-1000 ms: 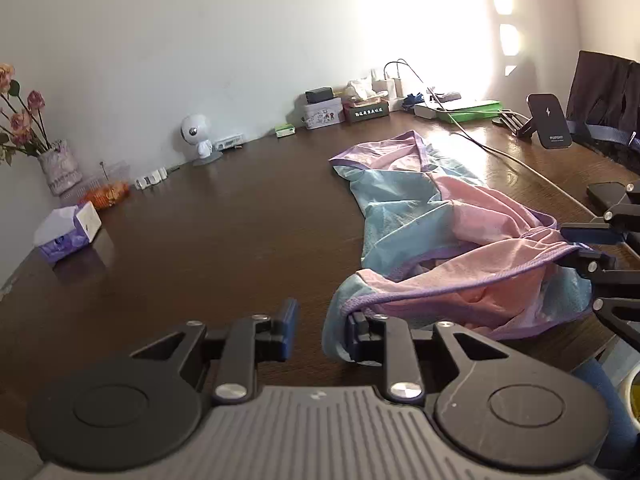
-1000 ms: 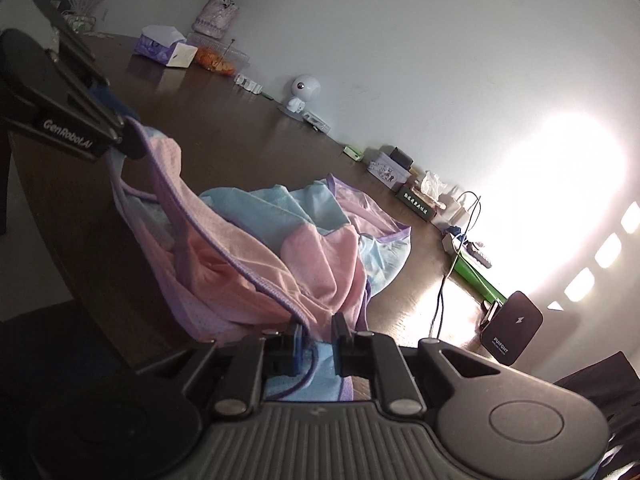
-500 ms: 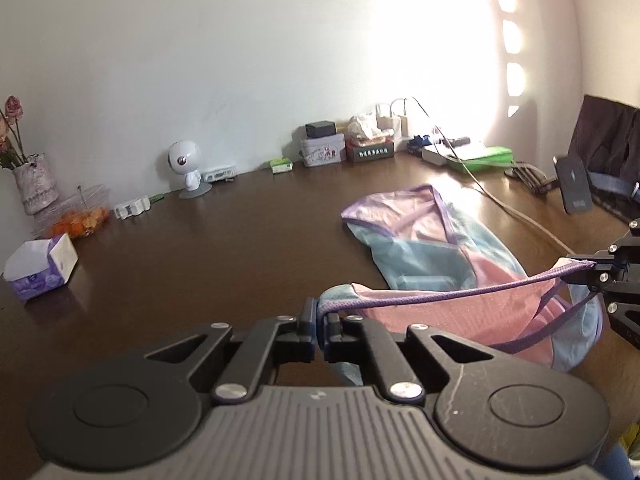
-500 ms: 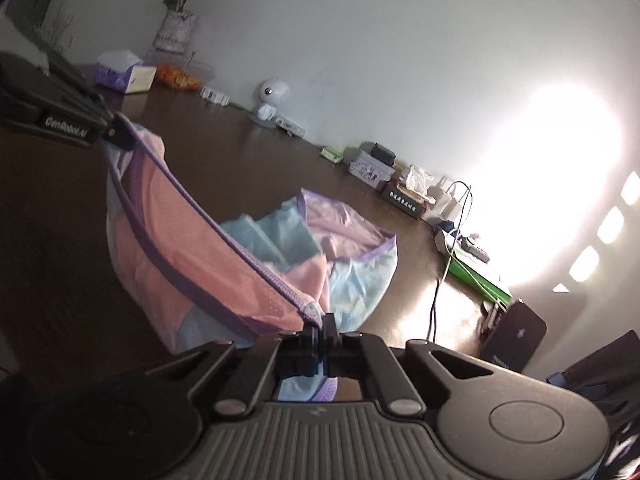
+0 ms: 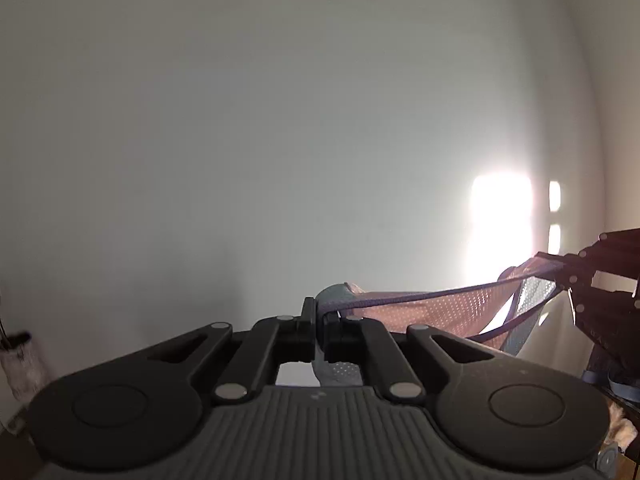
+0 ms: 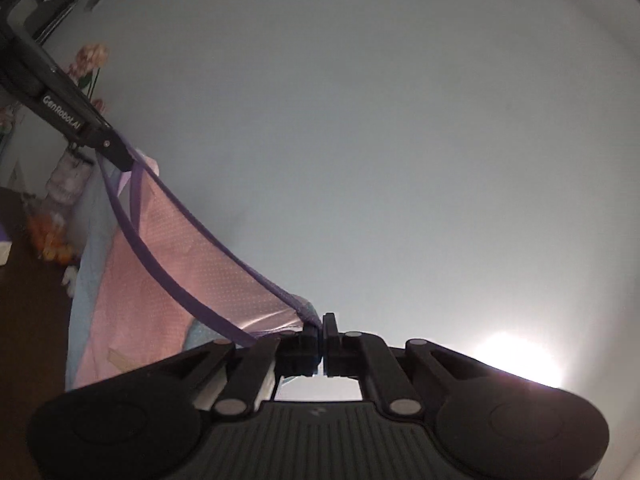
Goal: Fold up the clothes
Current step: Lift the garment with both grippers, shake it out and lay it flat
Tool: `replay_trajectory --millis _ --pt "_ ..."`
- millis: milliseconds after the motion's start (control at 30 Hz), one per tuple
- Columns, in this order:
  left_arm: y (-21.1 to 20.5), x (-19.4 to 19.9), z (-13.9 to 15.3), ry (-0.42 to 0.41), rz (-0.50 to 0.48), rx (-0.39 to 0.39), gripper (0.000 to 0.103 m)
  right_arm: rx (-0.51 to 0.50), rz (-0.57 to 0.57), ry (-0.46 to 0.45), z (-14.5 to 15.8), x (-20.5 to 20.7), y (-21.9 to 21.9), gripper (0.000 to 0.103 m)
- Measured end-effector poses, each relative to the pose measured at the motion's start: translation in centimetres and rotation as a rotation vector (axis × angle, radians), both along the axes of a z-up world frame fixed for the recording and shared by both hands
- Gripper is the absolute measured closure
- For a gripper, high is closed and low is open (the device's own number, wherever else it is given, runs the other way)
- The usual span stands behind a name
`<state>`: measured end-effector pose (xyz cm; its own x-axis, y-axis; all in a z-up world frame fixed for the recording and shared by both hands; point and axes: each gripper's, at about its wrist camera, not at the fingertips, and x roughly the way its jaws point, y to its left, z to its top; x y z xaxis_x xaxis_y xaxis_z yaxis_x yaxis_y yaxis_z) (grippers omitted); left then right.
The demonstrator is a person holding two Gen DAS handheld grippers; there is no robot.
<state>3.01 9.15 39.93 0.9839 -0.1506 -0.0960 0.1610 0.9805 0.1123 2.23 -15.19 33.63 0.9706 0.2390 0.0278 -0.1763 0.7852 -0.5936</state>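
Your left gripper (image 5: 319,330) and right gripper (image 6: 322,336) are each clamped shut on the purple trim of the top (image 6: 160,280), which hangs stretched in the air between them. It's light, soft mesh, limp and likely slippery, so hold it by the stitched trim, not the thin panels

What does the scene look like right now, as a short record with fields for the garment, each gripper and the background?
garment: pink and blue shirt with purple trim, hanging stretched between the two grippers
left gripper: shut on one end of the shirt's trimmed edge
right gripper: shut on the other end of that edge
background: plain pale wall with a bright patch of light
left of the shirt in the right wrist view: flowers in a vase, blurred
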Motion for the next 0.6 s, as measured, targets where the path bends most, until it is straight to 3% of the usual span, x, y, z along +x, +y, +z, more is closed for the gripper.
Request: replay_trajectory --millis 100,200,333,400,467,600 --pt "-1.3 -4.1 2.0 -0.087 -0.008 0.058 0.1 0.062 -0.001 -0.105 3.4 -2.2 -0.7 0.102" --pt "-2.3 -7.8 2.3 -0.122 -0.014 0.088 0.1 0.079 0.008 -0.159 4.5 -5.0 -1.3 0.102" --pt "-3.4 -11.3 -1.7 -0.055 -0.008 0.118 0.1 0.044 0.031 -0.1 2.1 -8.2 -1.7 0.102" --pt "-3.8 -12.9 -6.8 0.028 0.0 0.11 0.1 0.027 0.051 -0.022 -0.6 -9.6 -2.0 0.102" --pt "-4.2 -14.5 -13.7 0.154 0.007 0.107 0.1 0.015 0.083 0.115 -5.0 -10.8 -2.5 0.102" --pt "-4.7 -19.1 -28.9 0.447 0.015 0.032 0.1 0.026 0.142 0.496 -18.1 -14.6 -3.6 0.102"
